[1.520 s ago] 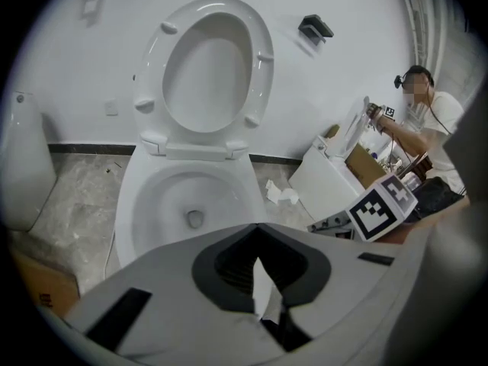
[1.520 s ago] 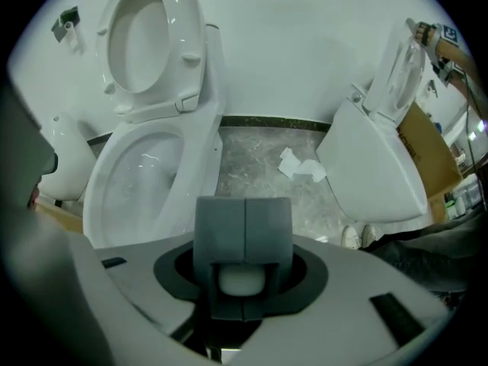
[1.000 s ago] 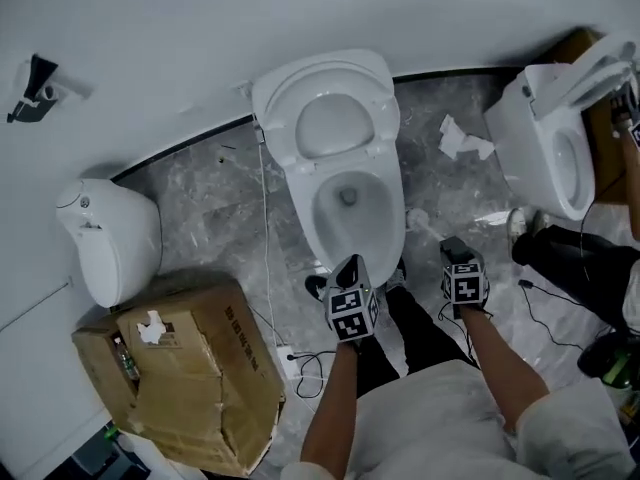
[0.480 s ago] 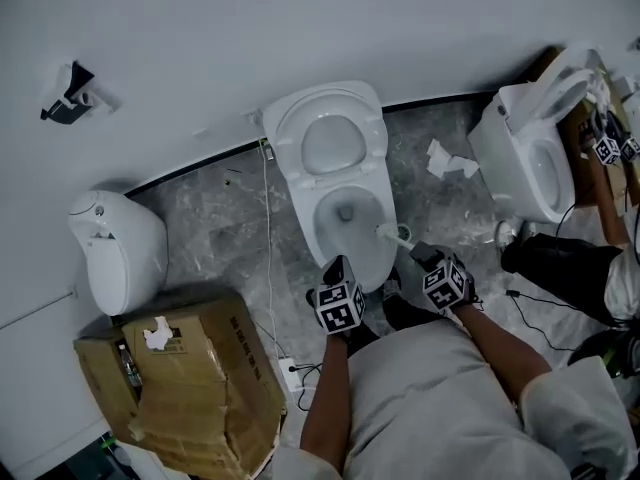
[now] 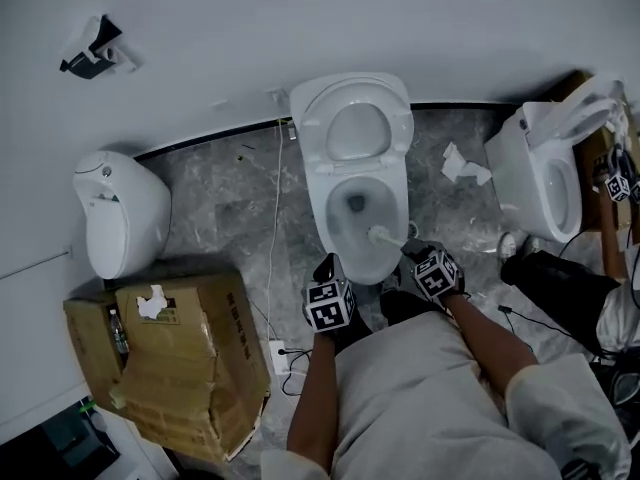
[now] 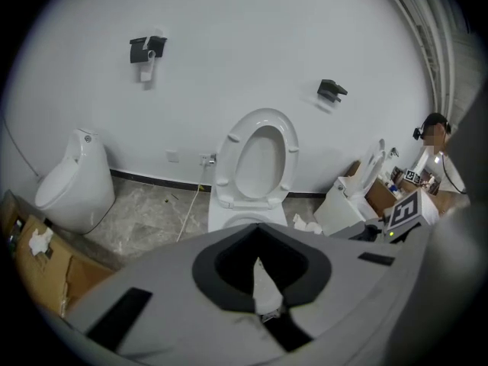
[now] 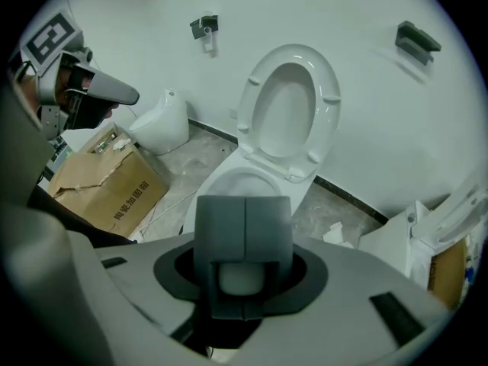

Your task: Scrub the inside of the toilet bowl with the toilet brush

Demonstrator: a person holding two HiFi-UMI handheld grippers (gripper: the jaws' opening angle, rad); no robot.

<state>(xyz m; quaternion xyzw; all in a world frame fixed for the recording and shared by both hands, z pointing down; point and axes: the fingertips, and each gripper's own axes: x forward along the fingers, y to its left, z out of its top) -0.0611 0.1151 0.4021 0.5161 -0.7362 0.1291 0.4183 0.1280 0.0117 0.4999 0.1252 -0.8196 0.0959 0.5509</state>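
The white toilet (image 5: 358,173) stands against the wall with lid and seat (image 5: 356,128) raised; in the right gripper view it is the toilet (image 7: 286,113). The toilet brush's white head (image 5: 383,236) rests inside the bowl near its right front rim. My right gripper (image 5: 411,254) is just outside that rim, shut on the brush's white handle (image 7: 242,277); its grey jaws meet over it at the right gripper (image 7: 244,227). My left gripper (image 5: 325,266) hangs at the bowl's front left, apart from it. Its jaws look shut, a thin white sliver (image 6: 263,288) showing at the left gripper (image 6: 259,269).
A white urinal (image 5: 118,213) sits at the left, a torn cardboard box (image 5: 170,368) in front of it. A cable (image 5: 276,218) runs down the floor left of the toilet. Crumpled paper (image 5: 464,165) and a second toilet (image 5: 545,173) lie right, beside another person's dark legs (image 5: 560,273).
The brush head has come from the floor right of the toilet over the rim into the bowl, carried by my right gripper, which rolled. My left gripper drew back slightly from the bowl's front.
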